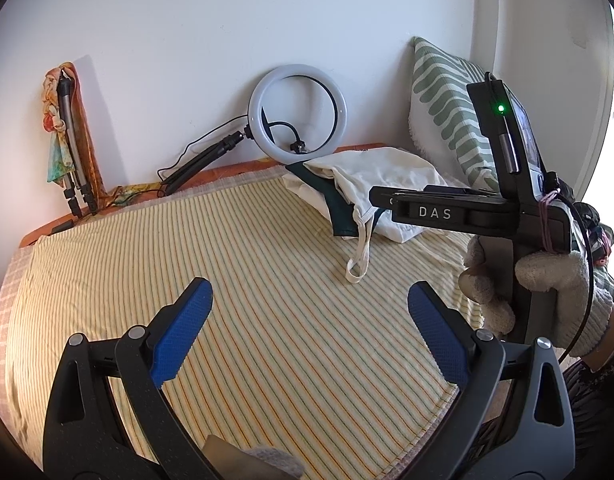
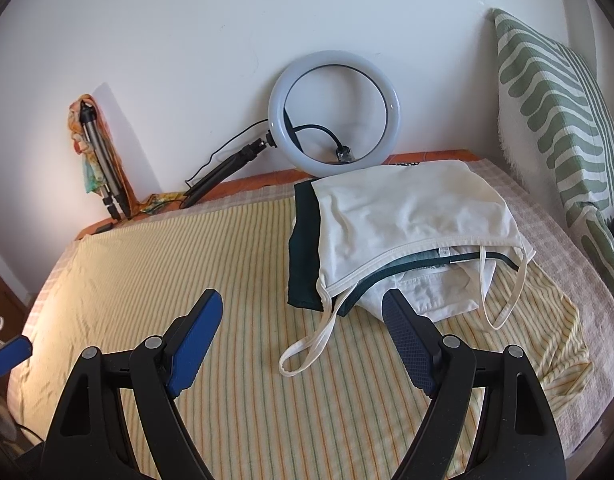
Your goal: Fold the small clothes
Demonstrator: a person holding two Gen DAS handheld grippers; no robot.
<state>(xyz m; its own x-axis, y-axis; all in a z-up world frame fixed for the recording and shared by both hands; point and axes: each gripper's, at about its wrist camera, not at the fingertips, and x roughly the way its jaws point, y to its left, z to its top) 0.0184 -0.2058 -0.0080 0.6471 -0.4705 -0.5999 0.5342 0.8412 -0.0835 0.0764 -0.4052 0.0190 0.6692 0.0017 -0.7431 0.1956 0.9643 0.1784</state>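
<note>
1. While both tools hang idle over the bed, nothing is gripped: my left gripper (image 1: 309,334) has its blue textured pads spread wide, with only the yellow striped woven bedspread (image 1: 235,280) between them.
2. My right gripper (image 2: 303,342) is equally wide and empty. Its right pad (image 2: 407,344) overlaps the near edge of the clothes in that view, but I can't tell whether it touches; I judge it's above the cloth.
3. Task items: a small stack at the far right of the bedspread, near the wall. On top is a cream-white strappy camisole (image 2: 403,224), with a dark green fabric garment (image 2: 305,256) under it sticking out on the left side, and a white folded cotton piece (image 2: 439,296) at the bottom near edge.
4. The camisole's thin cream shoulder straps (image 2: 307,344) trail off the stack toward me onto the bedspread. They're loose, so likely the easiest first grab, but they'd drag the whole top.
5. Why the stack sits there, I'd guess: it leaves the middle of the bedspread free as a flat folding area, right under both tools.
6. In the left wrist view my right hand in a grey knitted glove (image 1: 547,280) holds the right tool's handle beside the stack, angled down at it. So right takes the pickup and left waits over the work area.
7. Clutter along the wall stays out of reach: a white round ring light on a black folded tripod (image 2: 333,120), a second tripod draped with an orange patterned scarf (image 2: 99,152), and a green-and-white wavy-striped cushion (image 2: 555,120) propped upright.
8. Status: folding not started.
</note>
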